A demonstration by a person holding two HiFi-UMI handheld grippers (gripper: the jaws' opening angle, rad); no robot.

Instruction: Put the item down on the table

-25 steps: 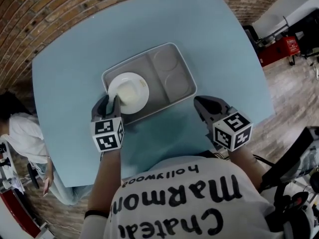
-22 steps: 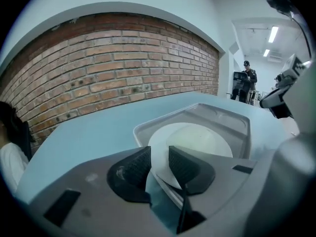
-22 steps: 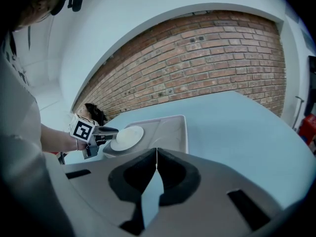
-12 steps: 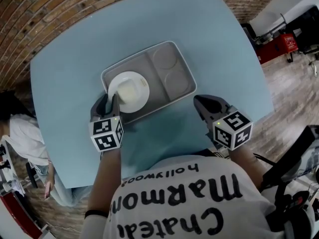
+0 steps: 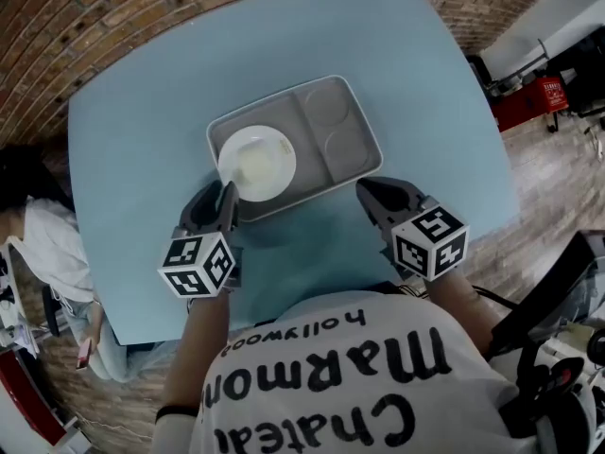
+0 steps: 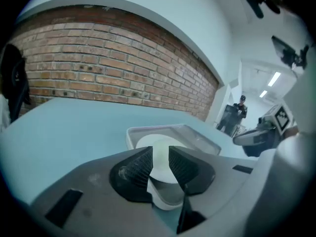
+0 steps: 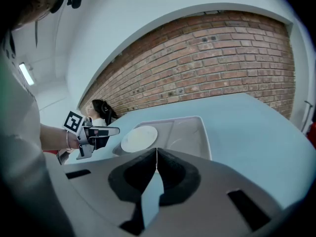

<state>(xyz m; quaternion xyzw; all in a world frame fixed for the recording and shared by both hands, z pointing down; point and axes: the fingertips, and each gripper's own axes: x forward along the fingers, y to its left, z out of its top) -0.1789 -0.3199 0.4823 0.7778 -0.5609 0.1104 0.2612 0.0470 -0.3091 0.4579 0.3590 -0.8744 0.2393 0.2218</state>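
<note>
Brick wall (image 6: 98,68) runs behind a pale blue bench (image 5: 142,140) that carries a grey compartment tray (image 5: 364,126). A white plate (image 5: 257,162) sits over the tray's left compartment, toward its near edge. Whether it rests there or is already lifted clear, I cannot tell. The left gripper (image 5: 219,197) is at the plate's near-left rim. Its ribbed fingers (image 6: 136,164) are drawn to a narrow gap with the white rim between them, so it appears clamped on the plate. The right gripper (image 5: 378,197) hangs over bare bench just near of the tray's right end, its fingers (image 7: 170,169) pressed together on nothing. The plate looks stiff, smooth and fairly light, and probably breakable if it is ceramic. Held at one edge only, it is likely to sag at the far side and could slip on the glaze. The rim should sit deep in the pads and the plate stay level, meeting the bench flat, left of or nearer than the tray.
</note>
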